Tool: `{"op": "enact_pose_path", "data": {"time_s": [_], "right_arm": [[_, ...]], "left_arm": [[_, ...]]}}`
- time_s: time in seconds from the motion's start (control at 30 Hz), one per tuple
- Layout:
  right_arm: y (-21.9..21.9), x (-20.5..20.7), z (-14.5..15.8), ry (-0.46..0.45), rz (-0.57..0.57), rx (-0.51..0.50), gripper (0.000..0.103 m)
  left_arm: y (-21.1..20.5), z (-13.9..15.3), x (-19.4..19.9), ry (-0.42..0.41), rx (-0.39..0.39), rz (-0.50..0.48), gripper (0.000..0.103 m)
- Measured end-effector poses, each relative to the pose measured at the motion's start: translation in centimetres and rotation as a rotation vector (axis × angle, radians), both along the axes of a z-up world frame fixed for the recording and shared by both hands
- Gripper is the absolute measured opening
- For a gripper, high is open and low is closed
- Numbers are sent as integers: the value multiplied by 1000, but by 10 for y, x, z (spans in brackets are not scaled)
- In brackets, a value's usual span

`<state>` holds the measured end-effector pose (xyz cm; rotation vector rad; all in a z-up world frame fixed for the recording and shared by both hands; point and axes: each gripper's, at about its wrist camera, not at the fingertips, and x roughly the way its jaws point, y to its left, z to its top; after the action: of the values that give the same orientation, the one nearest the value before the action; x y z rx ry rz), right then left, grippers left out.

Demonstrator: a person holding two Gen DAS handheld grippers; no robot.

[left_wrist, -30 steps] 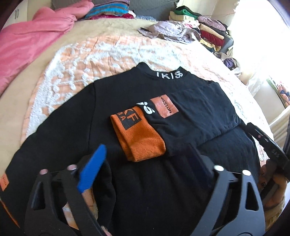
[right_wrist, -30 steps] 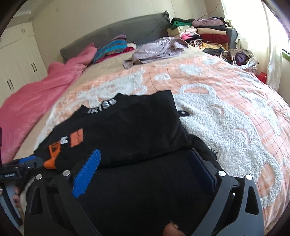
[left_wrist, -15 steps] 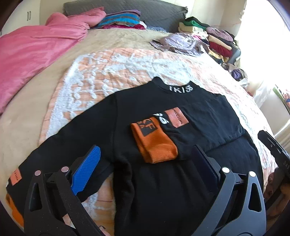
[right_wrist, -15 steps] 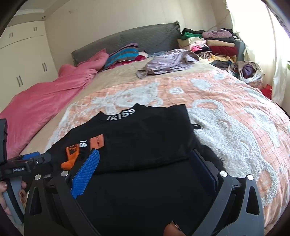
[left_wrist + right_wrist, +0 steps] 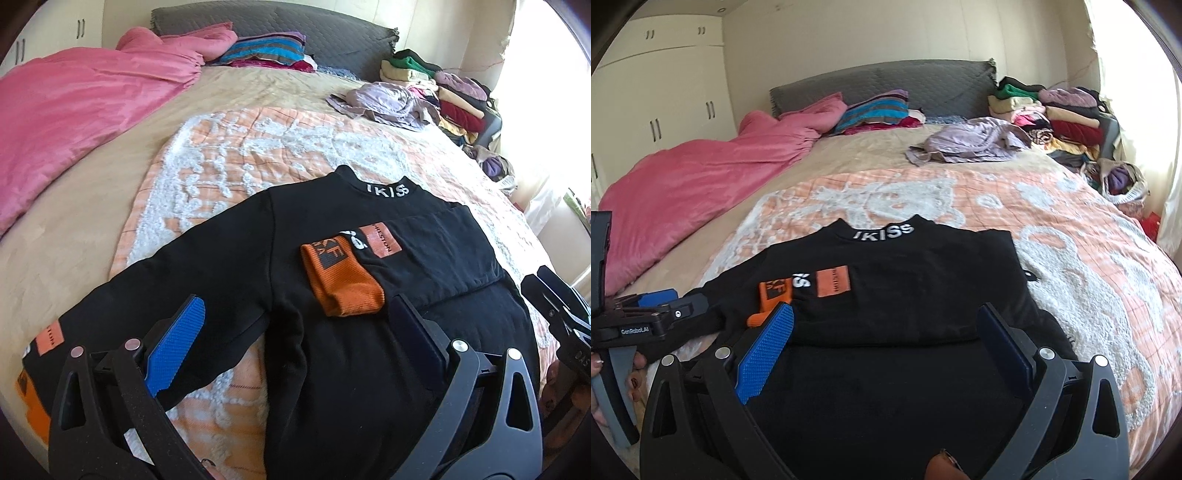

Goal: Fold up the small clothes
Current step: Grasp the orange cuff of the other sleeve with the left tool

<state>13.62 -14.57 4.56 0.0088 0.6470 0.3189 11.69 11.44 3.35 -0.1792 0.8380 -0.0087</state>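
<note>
A black sweatshirt (image 5: 332, 369) with a white-lettered collar lies flat on the bed; it also shows in the right wrist view (image 5: 905, 295). Its right sleeve with an orange cuff (image 5: 341, 284) is folded across the chest. Its left sleeve (image 5: 166, 288) lies stretched out to the left, ending in an orange cuff (image 5: 31, 398). My left gripper (image 5: 295, 332) is open and empty above the sweatshirt's lower left part. My right gripper (image 5: 886, 339) is open and empty above the hem. The left gripper also shows at the left edge of the right wrist view (image 5: 646, 317).
The sweatshirt rests on an orange and white blanket (image 5: 277, 155) over a beige sheet. A pink duvet (image 5: 74, 103) lies at the left. A crumpled lilac garment (image 5: 388, 103) and stacks of folded clothes (image 5: 443, 96) sit at the far right. A grey headboard (image 5: 886, 81) stands behind.
Both grippers have pulled back and up from the sweatshirt, so more of the bed shows. The left sleeve now lies stretched out in view. The folded right sleeve has not moved.
</note>
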Motion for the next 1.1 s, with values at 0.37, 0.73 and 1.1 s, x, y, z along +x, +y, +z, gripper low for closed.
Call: {"op": "enact_pose_path", "data": {"time_s": [0.37,0.73,1.1], "right_arm": [[35,-14,7,-16,97,5,98],[71,-23,10,-15,197,4,98],[106,-35,7,-5,287,-8,98]], "left_arm": [[33,3,-25,-25,-31,119,93],[69,14,-63,-58,-10,269,93],[97,10,-86,-44,-24,354,93]]}}
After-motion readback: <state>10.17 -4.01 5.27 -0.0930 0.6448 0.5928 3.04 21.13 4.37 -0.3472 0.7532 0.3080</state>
